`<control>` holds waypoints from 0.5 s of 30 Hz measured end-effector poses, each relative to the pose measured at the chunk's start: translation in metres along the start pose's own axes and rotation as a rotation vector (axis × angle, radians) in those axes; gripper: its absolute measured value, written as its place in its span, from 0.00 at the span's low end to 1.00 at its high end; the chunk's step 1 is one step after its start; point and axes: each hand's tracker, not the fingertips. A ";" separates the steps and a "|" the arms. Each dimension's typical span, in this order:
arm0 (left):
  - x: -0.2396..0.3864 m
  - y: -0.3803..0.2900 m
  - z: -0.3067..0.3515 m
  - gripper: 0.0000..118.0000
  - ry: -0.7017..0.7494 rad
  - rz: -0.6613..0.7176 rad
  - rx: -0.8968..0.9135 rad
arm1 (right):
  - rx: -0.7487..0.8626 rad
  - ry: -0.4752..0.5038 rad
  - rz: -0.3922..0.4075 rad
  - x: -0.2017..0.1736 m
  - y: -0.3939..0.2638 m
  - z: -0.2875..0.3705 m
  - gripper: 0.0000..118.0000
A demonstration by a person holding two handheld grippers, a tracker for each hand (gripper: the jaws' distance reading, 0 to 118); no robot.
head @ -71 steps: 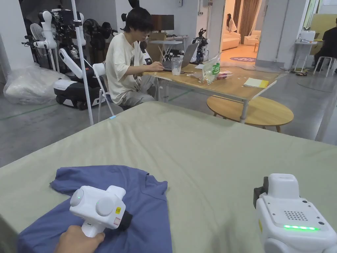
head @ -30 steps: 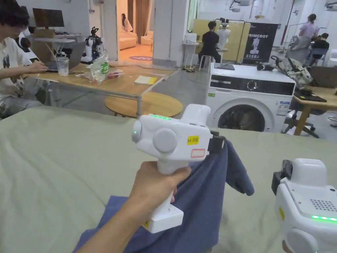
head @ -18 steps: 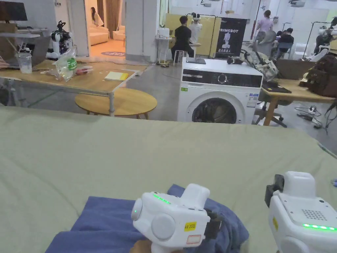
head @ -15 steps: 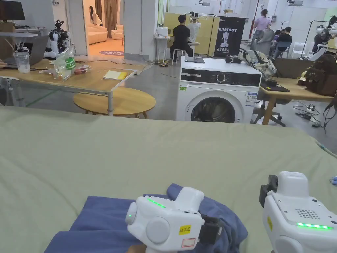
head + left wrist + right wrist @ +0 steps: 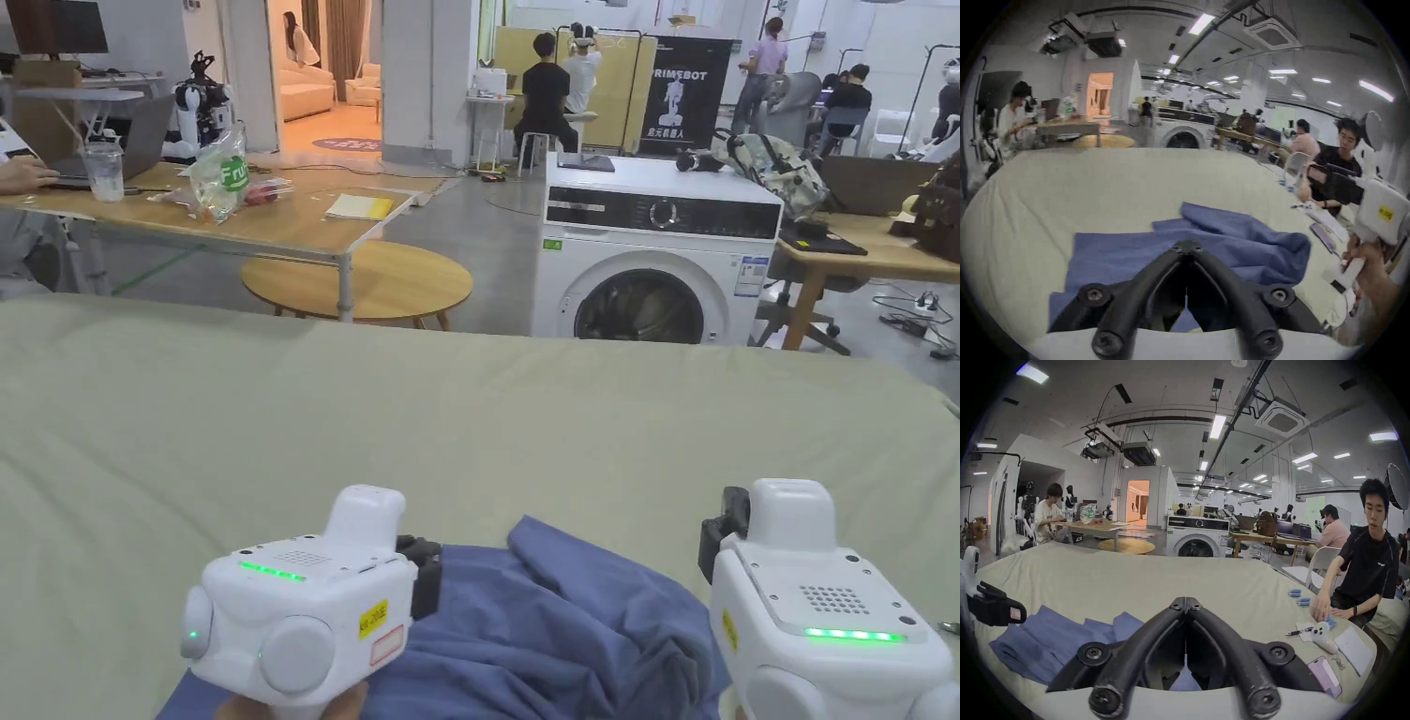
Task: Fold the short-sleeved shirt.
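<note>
A blue short-sleeved shirt (image 5: 553,637) lies crumpled on a pale green bed sheet (image 5: 469,422) at the bottom centre of the head view, flanked by two white handheld grippers. The left gripper (image 5: 1187,244), at lower left of the head view, hangs above the shirt's left part; in its own view the two black jaws meet at their tips, clenched on nothing, with the cloth spread flat below them and bunching into a rumpled fold toward the right of the frame. The right gripper (image 5: 1185,600), at lower right of the head view, sits just beside the shirt's right edge; its own view shows its jaws likewise pressed together and empty, the shirt lying at lower left of that frame, partly under the jaws. A white washing machine (image 5: 656,262) stands beyond the bed at upper centre of the head view, and a round wooden table (image 5: 361,281) to its left
</note>
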 end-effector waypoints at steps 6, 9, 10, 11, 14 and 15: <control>-0.067 0.026 0.014 0.00 0.115 0.182 0.019 | -0.002 0.032 -0.006 -0.017 0.006 -0.009 0.00; -0.101 0.049 0.011 0.00 0.185 0.188 0.008 | 0.001 0.048 -0.008 -0.024 0.011 -0.012 0.00; -0.112 0.056 0.008 0.00 0.204 0.191 -0.032 | 0.001 0.054 -0.010 -0.025 0.012 -0.014 0.00; -0.120 0.061 0.004 0.00 0.225 0.190 -0.037 | 0.001 0.057 -0.012 -0.027 0.013 -0.015 0.00; -0.142 0.075 -0.018 0.00 0.253 0.176 -0.103 | -0.003 0.064 -0.018 -0.030 0.015 -0.019 0.00; -0.148 0.078 -0.028 0.00 0.260 0.169 -0.142 | -0.007 0.067 -0.019 -0.030 0.014 -0.021 0.00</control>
